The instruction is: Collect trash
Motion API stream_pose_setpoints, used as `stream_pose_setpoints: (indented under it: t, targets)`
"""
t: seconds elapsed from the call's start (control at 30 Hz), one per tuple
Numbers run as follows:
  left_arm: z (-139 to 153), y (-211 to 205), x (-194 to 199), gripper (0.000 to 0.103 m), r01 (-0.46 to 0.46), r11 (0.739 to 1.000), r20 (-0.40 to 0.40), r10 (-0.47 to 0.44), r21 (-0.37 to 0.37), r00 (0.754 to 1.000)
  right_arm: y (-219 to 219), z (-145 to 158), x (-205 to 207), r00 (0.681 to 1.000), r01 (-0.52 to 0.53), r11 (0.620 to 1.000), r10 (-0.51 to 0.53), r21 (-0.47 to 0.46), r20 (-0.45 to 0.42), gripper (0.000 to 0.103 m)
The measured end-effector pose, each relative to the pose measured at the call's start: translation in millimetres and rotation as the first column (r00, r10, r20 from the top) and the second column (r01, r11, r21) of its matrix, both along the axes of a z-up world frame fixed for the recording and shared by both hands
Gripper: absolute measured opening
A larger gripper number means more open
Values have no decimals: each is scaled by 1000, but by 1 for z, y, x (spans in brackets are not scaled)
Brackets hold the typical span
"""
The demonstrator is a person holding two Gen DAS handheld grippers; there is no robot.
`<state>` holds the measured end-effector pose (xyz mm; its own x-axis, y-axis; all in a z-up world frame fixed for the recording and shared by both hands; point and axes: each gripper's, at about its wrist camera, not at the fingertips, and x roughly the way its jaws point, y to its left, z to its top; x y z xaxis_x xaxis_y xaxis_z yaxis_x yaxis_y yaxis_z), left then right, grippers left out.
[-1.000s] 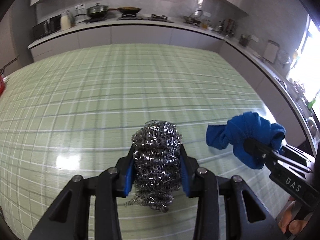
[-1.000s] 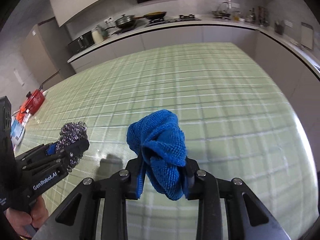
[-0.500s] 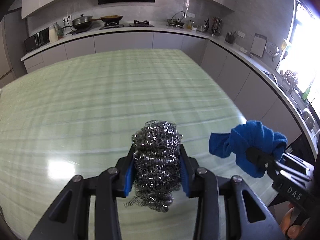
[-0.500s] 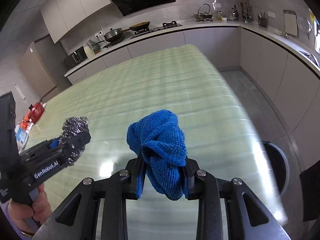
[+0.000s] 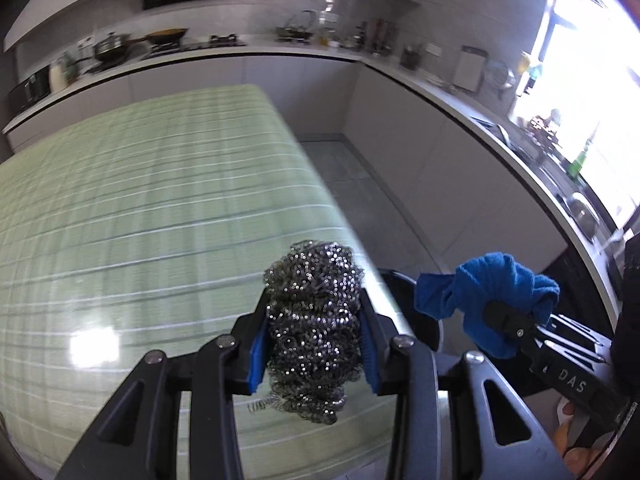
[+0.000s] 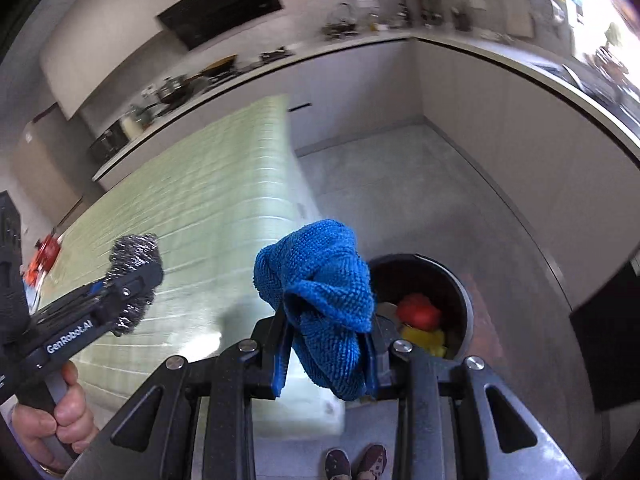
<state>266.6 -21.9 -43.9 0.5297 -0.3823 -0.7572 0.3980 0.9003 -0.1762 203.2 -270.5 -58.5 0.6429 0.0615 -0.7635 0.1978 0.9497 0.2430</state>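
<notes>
My left gripper [image 5: 314, 344] is shut on a steel wool scourer [image 5: 312, 320] and holds it in the air over the table's right edge. The scourer also shows at the left of the right wrist view [image 6: 132, 256]. My right gripper [image 6: 326, 348] is shut on a crumpled blue cloth [image 6: 320, 288]; the cloth also shows in the left wrist view [image 5: 492, 296]. A round dark trash bin [image 6: 460, 280] stands on the floor just beyond the cloth, holding red and yellow items [image 6: 420, 316]. The cloth hides part of the bin's left side.
The green checked table [image 5: 140, 220] lies to the left, its right edge [image 6: 300, 184] next to the bin. Grey floor [image 6: 400, 180] runs between the table and the kitchen counters [image 5: 440, 92]. A red object [image 6: 46, 252] sits at the table's far left. My shoes [image 6: 356, 462] show at the bottom.
Both grippers have swung right, off the table middle toward its right edge. The floor and trash bin have come into view. Both still hold their items.
</notes>
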Motion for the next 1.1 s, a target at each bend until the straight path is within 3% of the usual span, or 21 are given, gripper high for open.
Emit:
stream_pose_setpoints:
  t: [0.23,0.57,0.7,0.73,0.77,0.8,0.9,1.1]
  targets:
    - [-9,-63,-4,39,59,998,-14,-59,18,998,-58,-28,-8,997,58,998,-58,1,-54,32]
    - [-49,-159,-2,41,19,995,-65,-13,94,998,-107,-95,26,984,-89,996,90,12,-152,32]
    - [-69,-176,6,49,-8,983,-90,25,183,996,-112,-119,42,974,-126,991,131,42,-182,38]
    - [-74,-180,9,53,-14,976,-98,37,219,994,-114,-126,47,971,-133,990,140,47,-194,45]
    - [-78,-182,10,65,-28,968,-98,54,251,994,-117,-130,46,972,-127,991,132,36,-195,51]
    - [-80,-181,9,74,-40,960,-93,69,277,993,-120,-130,48,974,-121,992,123,23,-188,60]
    - [-79,-182,4,83,-47,952,-67,70,303,995,-129,-122,51,985,-92,996,93,16,-147,62]
    - [-58,-176,-3,84,-74,965,-26,83,252,996,-138,-79,51,999,-36,998,35,-45,-35,62]
